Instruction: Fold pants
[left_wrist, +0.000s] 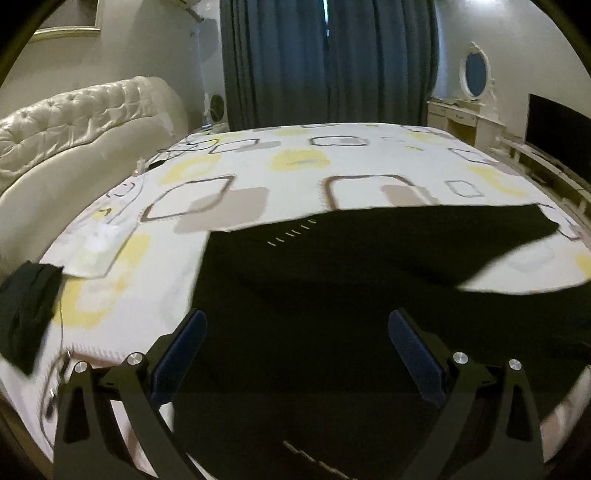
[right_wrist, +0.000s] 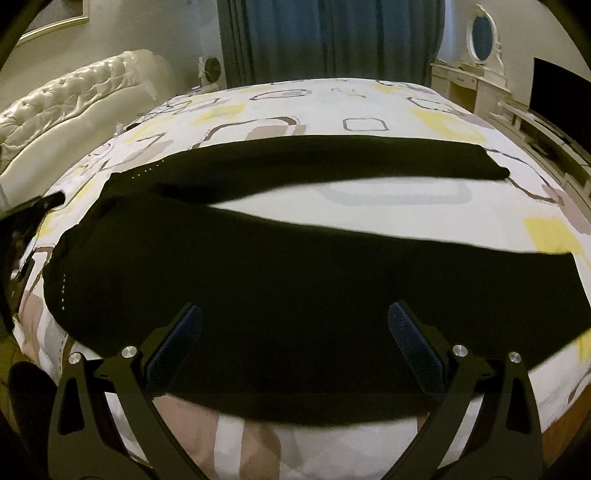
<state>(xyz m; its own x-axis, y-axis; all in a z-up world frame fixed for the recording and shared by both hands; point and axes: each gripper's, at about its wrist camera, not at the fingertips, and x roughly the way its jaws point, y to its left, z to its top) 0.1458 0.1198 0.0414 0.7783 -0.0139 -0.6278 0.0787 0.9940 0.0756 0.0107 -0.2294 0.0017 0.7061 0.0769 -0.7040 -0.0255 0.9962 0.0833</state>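
Basically black pants (right_wrist: 295, 295) spread flat on bed w/ patterned sheet (right_wrist: 369, 110), legs apart, left tongs (left_wrist: 297, 354) spread over fabric, right tongs (right_wrist: 295, 350) spread, empty, no legible writing.

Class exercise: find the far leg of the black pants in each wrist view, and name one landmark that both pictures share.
Left wrist view: the far leg runs from centre to the right edge, above the hand-held grippers.
Right wrist view: the far leg arcs across the upper middle.
Shared landmark: the oval mirror, upper right.
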